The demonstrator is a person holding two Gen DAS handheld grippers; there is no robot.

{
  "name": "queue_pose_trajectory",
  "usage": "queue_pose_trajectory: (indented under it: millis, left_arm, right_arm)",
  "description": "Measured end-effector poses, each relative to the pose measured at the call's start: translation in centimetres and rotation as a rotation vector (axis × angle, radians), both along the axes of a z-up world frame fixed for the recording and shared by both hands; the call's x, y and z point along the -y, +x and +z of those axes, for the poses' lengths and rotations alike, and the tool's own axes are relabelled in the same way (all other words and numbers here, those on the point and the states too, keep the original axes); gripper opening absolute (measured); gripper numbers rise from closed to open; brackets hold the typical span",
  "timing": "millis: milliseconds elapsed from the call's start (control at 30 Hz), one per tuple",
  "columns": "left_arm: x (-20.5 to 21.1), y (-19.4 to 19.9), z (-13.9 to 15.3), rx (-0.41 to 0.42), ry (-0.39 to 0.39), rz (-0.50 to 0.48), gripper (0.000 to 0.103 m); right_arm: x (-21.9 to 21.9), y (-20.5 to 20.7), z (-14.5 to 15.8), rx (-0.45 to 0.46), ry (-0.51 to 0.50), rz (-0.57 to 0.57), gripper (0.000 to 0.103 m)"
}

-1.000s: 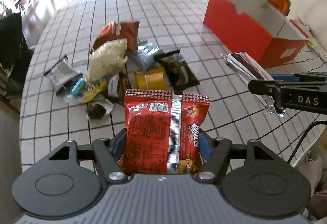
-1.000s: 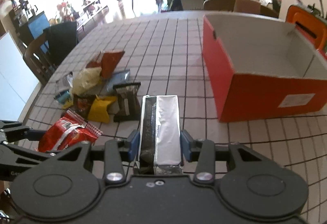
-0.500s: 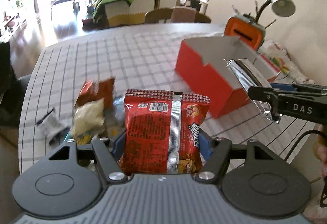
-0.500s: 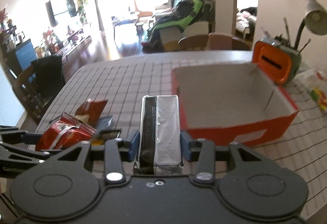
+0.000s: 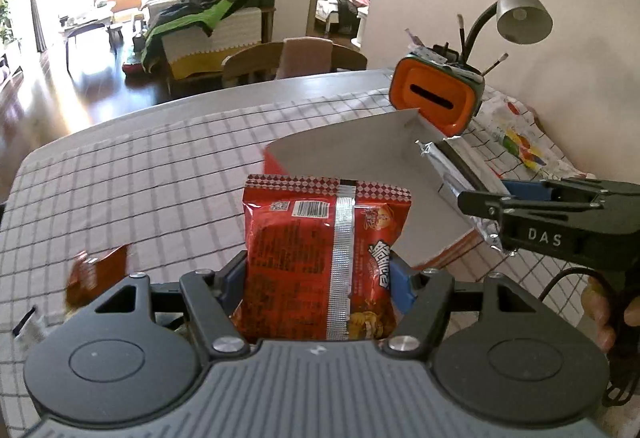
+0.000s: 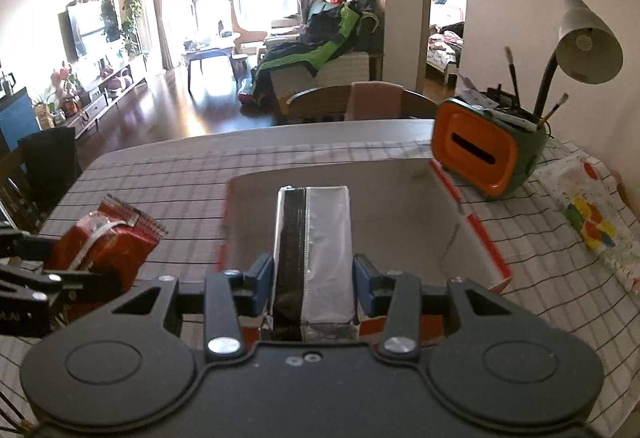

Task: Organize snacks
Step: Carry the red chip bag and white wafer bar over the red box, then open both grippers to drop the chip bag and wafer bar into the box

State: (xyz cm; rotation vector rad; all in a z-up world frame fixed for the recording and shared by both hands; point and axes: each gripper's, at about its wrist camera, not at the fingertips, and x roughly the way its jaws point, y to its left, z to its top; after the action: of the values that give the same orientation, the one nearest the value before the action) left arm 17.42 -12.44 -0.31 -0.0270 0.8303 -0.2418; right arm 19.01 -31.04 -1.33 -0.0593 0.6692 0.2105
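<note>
Over red box, right gripper level, clamping silver packet

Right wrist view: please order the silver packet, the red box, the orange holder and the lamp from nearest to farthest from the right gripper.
1. Silver packet: clamped in the jaws of the right gripper.
2. Red box: open, directly ahead.
3. Orange holder: behind the box, to the right.
4. Lamp: far right, behind the holder.
</note>
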Motion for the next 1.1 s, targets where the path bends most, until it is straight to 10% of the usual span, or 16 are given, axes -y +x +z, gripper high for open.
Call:
queue_pose_trajectory:
  millis: [500, 1100]
  left_arm:
    - [10.2, 11.0, -3.2, -0.135, 0.102, 0.048, 0.069]
    - [13.0, 18.5, -9.6, -0.374, 0.205, 0.092, 0.069]
  right_arm:
    - [8.6, 8.0, -2.8, -0.114, -0.038, 0.088, 0.042]
    - [6.7, 12.5, -7.5, -0.262, -0.183, 0.247, 0.042]
